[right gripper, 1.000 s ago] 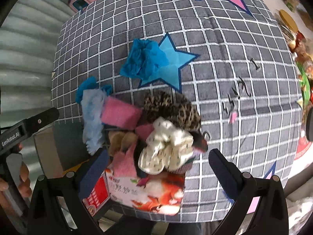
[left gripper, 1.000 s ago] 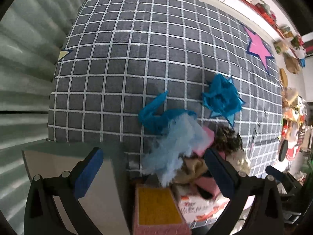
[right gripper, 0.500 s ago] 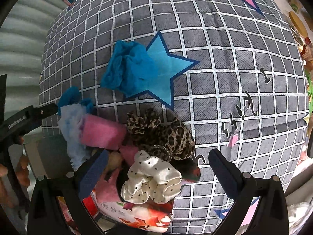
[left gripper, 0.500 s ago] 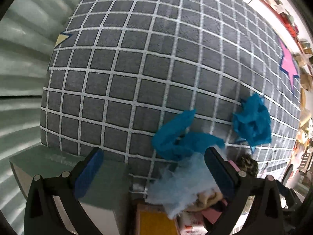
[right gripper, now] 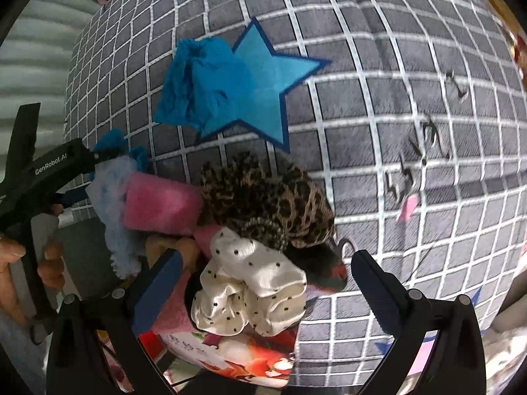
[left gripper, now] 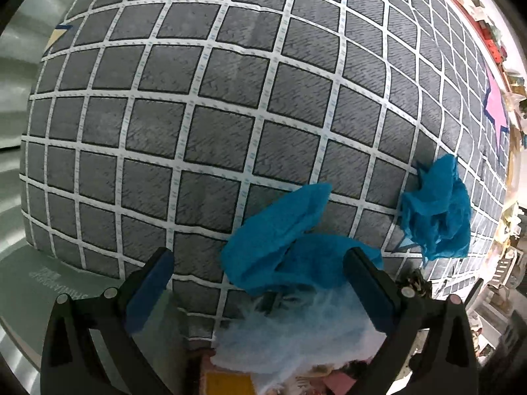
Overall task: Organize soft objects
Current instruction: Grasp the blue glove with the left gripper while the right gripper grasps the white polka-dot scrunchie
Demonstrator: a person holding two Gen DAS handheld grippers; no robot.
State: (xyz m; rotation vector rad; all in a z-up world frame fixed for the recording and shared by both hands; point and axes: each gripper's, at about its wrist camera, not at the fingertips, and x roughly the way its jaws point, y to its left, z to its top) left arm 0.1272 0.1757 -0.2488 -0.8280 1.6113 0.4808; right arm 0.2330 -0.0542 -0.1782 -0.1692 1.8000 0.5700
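A grey checked bed cover (left gripper: 230,115) carries loose soft things. My left gripper (left gripper: 260,283) is open, its jaws either side of a long blue cloth (left gripper: 280,250) lying on the cover. A pale blue fluffy piece (left gripper: 296,326) lies just below it. A crumpled blue cloth (left gripper: 438,217) sits to the right; it also shows in the right wrist view (right gripper: 197,89). My right gripper (right gripper: 263,293) is open over a cream dotted scrunchie (right gripper: 250,293), with a leopard scrunchie (right gripper: 270,200) and a pink sponge (right gripper: 161,204) behind, heaped on a printed box (right gripper: 243,358).
The left gripper body (right gripper: 42,177) and a hand show at the left of the right wrist view. A blue star (right gripper: 273,79) is printed on the cover. A grey-green surface (left gripper: 49,279) lies beside the bed. Cluttered shelves (left gripper: 513,197) stand at far right.
My left gripper has moved forward and down toward the long blue cloth, which now sits between its jaws. My right gripper has come closer to the heap of scrunchies.
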